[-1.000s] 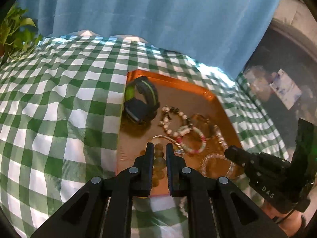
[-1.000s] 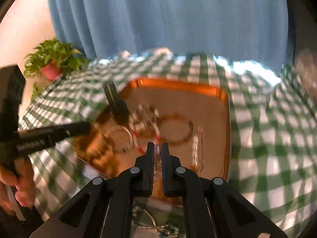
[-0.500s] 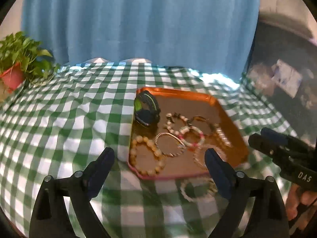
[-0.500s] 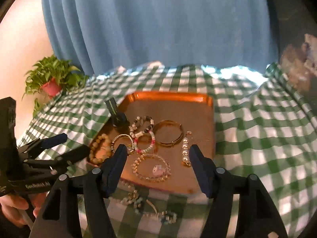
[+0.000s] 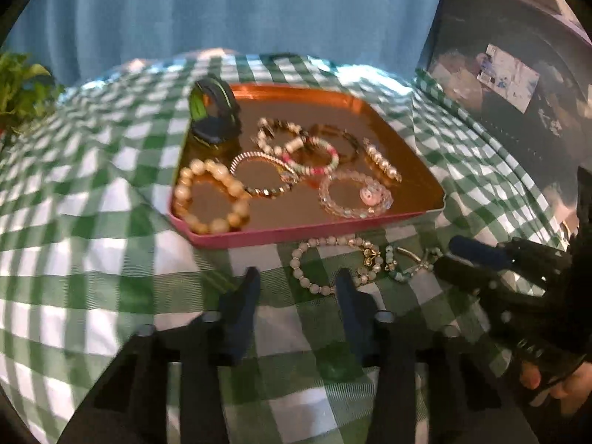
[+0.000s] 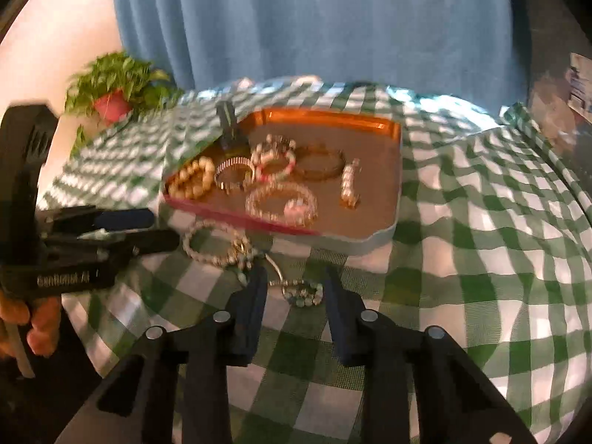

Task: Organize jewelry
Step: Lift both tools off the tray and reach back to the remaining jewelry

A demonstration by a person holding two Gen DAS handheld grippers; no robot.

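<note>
Two bracelets, a pale bead bracelet (image 5: 335, 264) and a teal one (image 6: 301, 292), lay on the checked cloth just before the tray (image 5: 259, 238), awaiting sorting, so my left gripper (image 5: 296, 288) and right gripper (image 6: 294, 285) were closing, empty, over them.

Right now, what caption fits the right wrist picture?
Right gripper closing around bracelet on checked cloth before tray.
</note>
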